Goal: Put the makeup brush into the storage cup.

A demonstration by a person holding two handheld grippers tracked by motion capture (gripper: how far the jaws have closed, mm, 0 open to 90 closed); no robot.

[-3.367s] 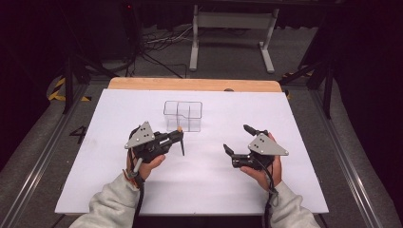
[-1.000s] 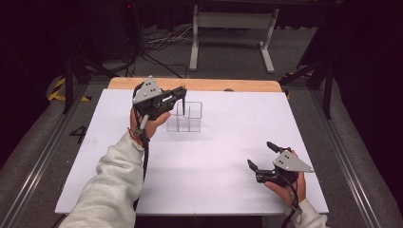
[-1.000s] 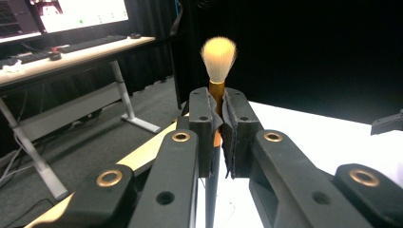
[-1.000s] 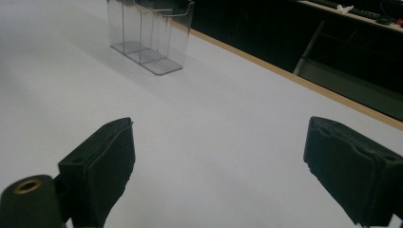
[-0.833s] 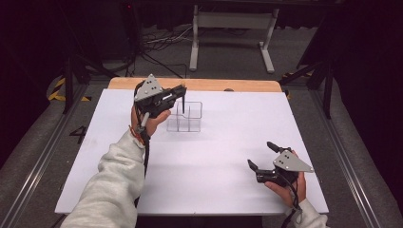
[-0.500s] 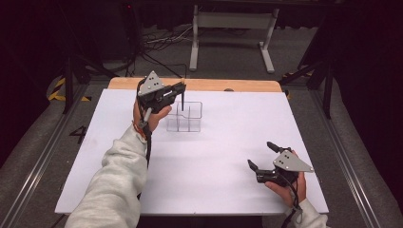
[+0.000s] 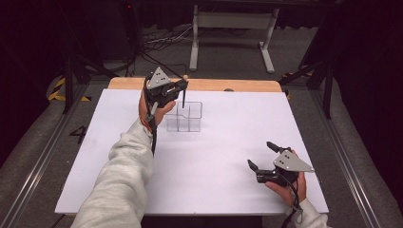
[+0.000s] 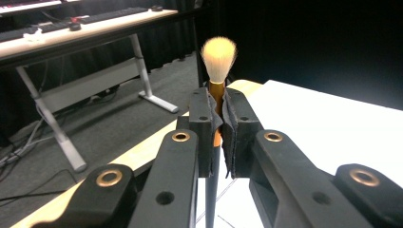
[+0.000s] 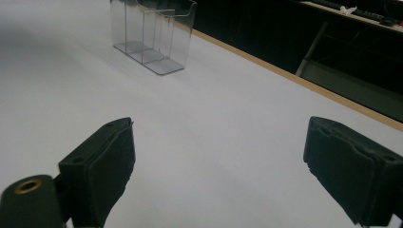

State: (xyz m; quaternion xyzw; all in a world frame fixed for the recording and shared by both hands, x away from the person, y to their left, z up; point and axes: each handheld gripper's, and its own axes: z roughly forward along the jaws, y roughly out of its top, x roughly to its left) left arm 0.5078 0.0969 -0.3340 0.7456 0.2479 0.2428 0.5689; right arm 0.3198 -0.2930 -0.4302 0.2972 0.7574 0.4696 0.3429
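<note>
Item: brush (image 8: 218,57), pale bristle head, copper ferrule, dark handle. We find it clamped upright in the left gripper (image 7: 182,93), whose fingers (image 8: 202,128) are closed on the ferrule, bristles up and the handle hanging down.

Location: at about 11 o'clock on the white worktop (image 7: 228,156), above the clear organiser (image 7: 186,117); the handle tip points down at the back left compartment, though we cannot tell whether it has entered it yet.

Item: clear organiser, transparent plastic, divided into several open-topped compartments, all seemingly empty; seen also from the right gripper view (image 9: 152,33).

Item: right gripper (image 7: 264,156), at about 5 o'clock on the worktop, held low, fingers (image 9: 102,166) spread wide with nothing between them, well apart from the organiser.

Step in hand, as we judge it: placing the brush, handle first, into the organiser. The next move calls for lowering the brush straight down, keeping the handle clear of the thin dividing walls, then releasing once the tip is seated.

Markings: we read no brand, label or lettering on any item.
</note>
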